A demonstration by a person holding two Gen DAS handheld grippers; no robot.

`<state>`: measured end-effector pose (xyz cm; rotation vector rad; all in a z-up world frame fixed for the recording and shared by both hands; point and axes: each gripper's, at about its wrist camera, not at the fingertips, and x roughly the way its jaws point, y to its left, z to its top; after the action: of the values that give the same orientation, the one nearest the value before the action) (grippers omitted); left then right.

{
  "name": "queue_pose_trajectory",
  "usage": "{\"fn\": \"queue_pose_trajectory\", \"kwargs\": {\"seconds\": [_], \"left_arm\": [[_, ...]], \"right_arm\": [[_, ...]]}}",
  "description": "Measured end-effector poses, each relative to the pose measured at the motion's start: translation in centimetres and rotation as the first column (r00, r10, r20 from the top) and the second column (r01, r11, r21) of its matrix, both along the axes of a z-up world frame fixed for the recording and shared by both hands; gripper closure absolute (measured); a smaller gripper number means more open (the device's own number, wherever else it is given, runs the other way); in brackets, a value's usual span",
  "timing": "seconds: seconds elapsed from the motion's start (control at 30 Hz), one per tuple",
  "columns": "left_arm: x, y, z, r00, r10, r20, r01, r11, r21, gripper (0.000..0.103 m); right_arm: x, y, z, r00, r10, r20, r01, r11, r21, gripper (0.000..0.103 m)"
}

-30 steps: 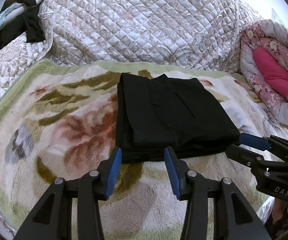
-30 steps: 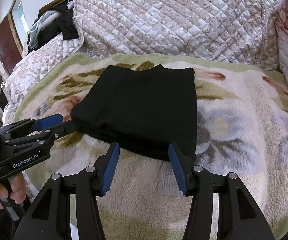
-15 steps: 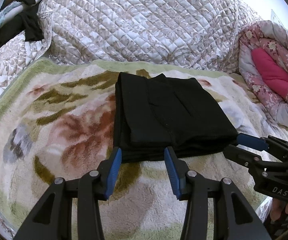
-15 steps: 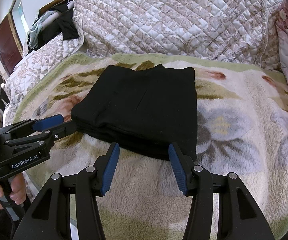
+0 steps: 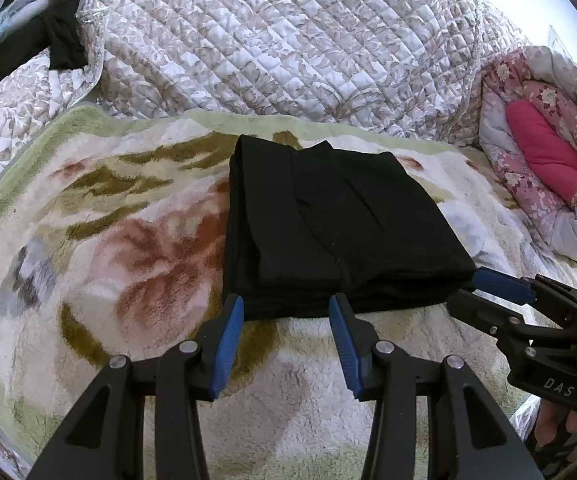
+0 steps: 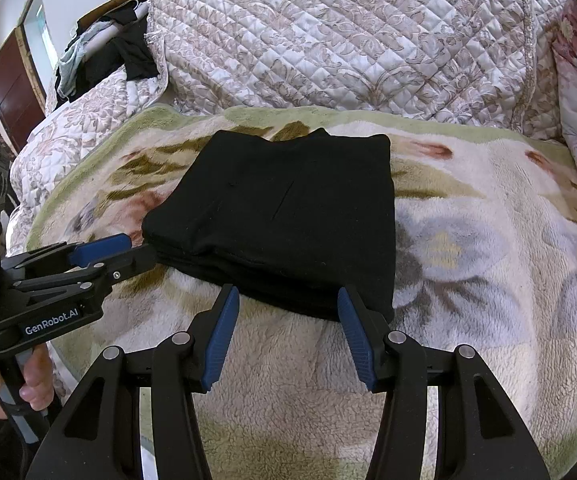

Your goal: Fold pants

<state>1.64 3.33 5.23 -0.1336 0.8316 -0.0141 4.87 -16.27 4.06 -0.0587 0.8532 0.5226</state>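
Observation:
Black pants (image 5: 328, 224) lie folded into a thick rectangle on a fluffy flowered blanket (image 5: 108, 248); the right wrist view shows the same pants (image 6: 288, 216). My left gripper (image 5: 286, 312) stands open just short of the near edge of the stack, at its left corner, nothing between its blue pads. My right gripper (image 6: 288, 306) is open too, at the near edge by the right corner, its pads apart from the cloth. Each gripper appears from the side in the other's view: the right gripper (image 5: 488, 288) and the left gripper (image 6: 120, 250), both at the stack's near corners.
A quilted beige bedspread (image 5: 288, 48) rises behind the blanket. A rolled pink floral quilt (image 5: 544, 160) lies at the right. Dark clothes (image 6: 128, 52) hang at the far left near a brown door (image 6: 12, 84). A hand (image 6: 32, 380) grips the left handle.

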Motion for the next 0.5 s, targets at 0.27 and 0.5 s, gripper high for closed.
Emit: {"fn": "queue_pose_trajectory", "kwargs": {"seconds": [0.27,0.5], "left_arm": [[-0.04,-0.3,-0.09,1.0,-0.001,-0.004,0.001,1.0,0.024,0.056],[-0.03,-0.36,-0.17,1.0,-0.001,-0.004,0.002,1.0,0.024,0.056]], "right_arm": [[-0.04,-0.01,-0.02,1.0,0.0,0.001,0.0,1.0,-0.001,0.051],[-0.05,0.02,0.0,1.0,0.0,0.0,0.0,1.0,0.0,0.051]]}}
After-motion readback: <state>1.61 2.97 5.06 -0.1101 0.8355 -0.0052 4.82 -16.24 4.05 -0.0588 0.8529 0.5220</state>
